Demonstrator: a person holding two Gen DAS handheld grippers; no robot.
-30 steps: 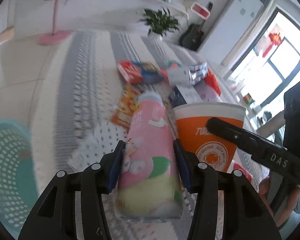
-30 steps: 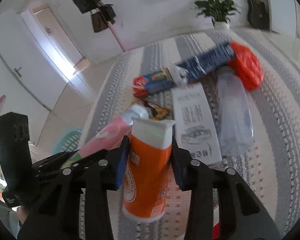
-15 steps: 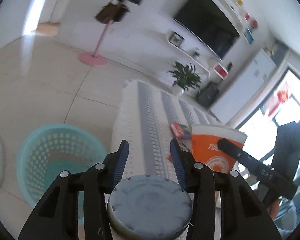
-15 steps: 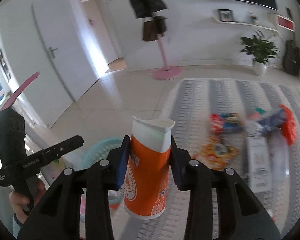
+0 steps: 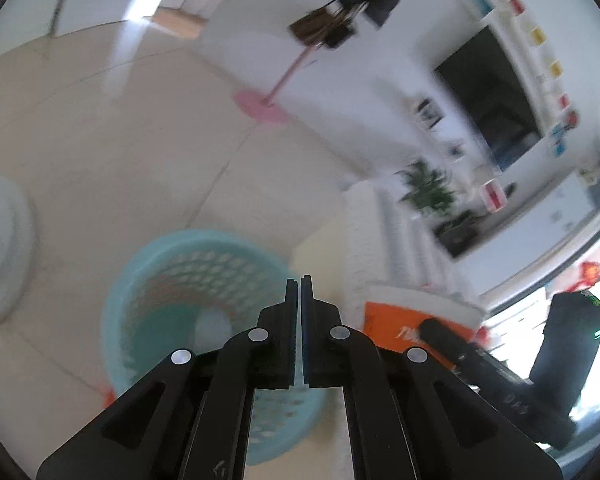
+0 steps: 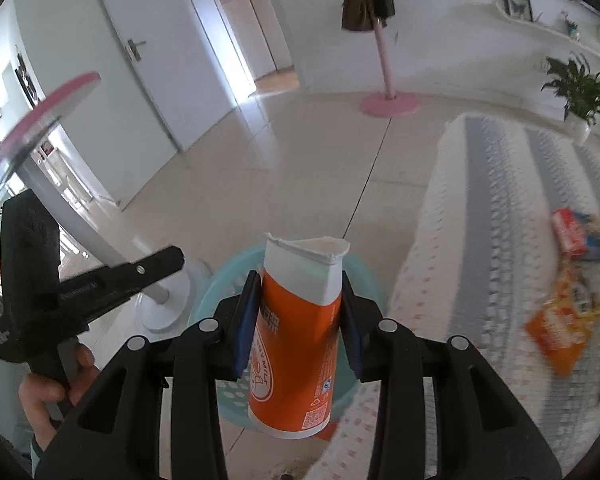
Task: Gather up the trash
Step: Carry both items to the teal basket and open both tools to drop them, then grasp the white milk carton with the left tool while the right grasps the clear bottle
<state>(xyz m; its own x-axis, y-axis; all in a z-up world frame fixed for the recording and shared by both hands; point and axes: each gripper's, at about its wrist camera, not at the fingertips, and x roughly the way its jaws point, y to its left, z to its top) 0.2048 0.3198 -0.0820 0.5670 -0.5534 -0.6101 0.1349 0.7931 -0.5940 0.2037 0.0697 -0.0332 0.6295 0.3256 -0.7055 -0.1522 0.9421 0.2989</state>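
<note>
- My right gripper [image 6: 300, 320] has its fingers clamped on the orange cup [image 6: 296, 344] above the teal basket [image 5: 204, 304]; releasing off-centre risks the floor.
- My left gripper [image 5: 301, 312]: fingers closed, empty.

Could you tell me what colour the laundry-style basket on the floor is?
Light teal basket, clearest in the left wrist view.

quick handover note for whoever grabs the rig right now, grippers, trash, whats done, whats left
Left gripper: shut, nothing between the pads, above the teal basket.
Right gripper: shut on the orange paper cup, held over the basket's rim.
Done: a pale object lies inside the basket; too blurred to name.
Left: drop the cup in, then go back to the striped cloth for the red packet and the orange wrapper. More may lie out of view.
</note>
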